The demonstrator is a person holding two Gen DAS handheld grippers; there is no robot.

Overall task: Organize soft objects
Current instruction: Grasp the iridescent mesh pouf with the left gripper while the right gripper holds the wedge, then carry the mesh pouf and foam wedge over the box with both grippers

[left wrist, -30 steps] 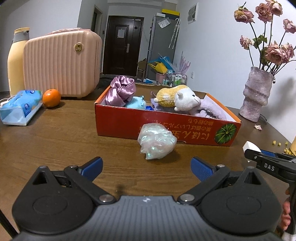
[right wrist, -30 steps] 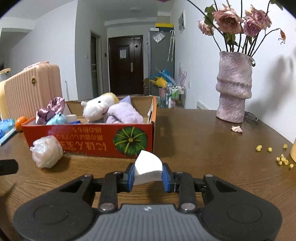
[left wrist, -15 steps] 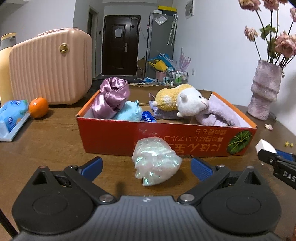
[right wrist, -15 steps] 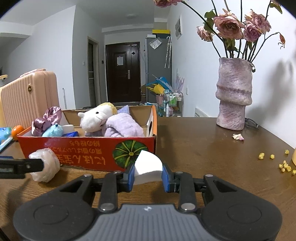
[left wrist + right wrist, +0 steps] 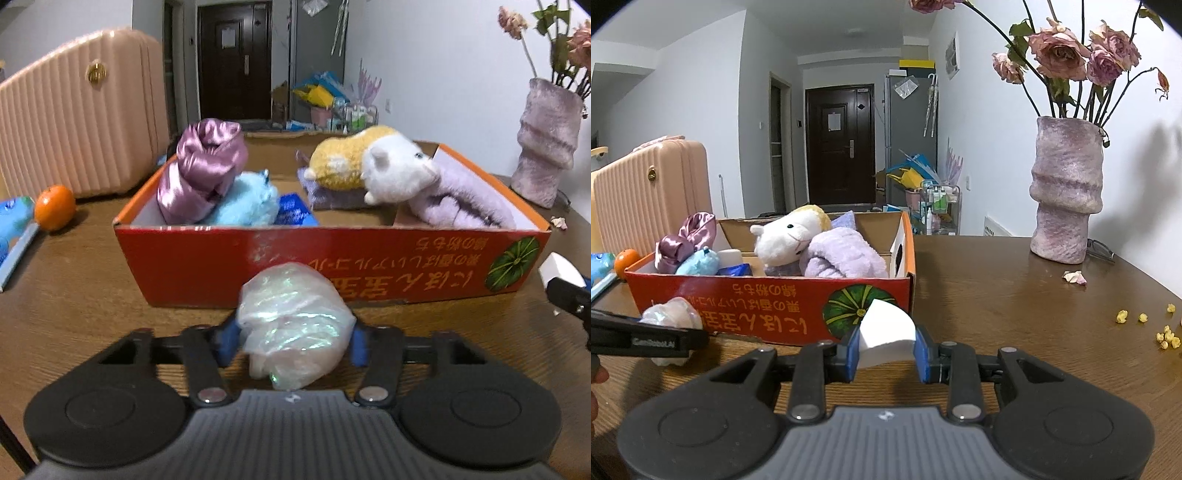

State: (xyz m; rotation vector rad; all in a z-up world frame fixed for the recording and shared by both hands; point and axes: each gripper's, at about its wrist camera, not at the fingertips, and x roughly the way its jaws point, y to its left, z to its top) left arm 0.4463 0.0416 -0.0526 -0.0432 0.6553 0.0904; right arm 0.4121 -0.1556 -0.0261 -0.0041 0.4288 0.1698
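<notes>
My left gripper (image 5: 293, 341) is shut on a crumpled iridescent plastic bundle (image 5: 295, 321) that rests on the wooden table just in front of the red cardboard box (image 5: 332, 269). The bundle (image 5: 670, 317) and the left gripper's side (image 5: 646, 338) also show in the right wrist view. My right gripper (image 5: 886, 349) is shut on a white sponge wedge (image 5: 884, 328), held near the box's right front corner (image 5: 871, 314); the sponge shows at the far right of the left wrist view (image 5: 559, 271). The box holds a purple satin cloth (image 5: 201, 173), a blue plush (image 5: 245, 203), a white and yellow plush (image 5: 384, 166) and a lilac towel (image 5: 458, 206).
A pink ribbed suitcase (image 5: 81, 129) stands at the back left with an orange (image 5: 55, 212) and a tissue pack (image 5: 13, 221) beside it. A lilac vase with dried roses (image 5: 1067, 192) stands at the back right. Yellow crumbs (image 5: 1163, 332) and a petal (image 5: 1075, 277) lie on the table.
My left gripper moved forward to the iridescent bundle and closed on it. My right gripper kept its hold on the sponge and barely moved.
</notes>
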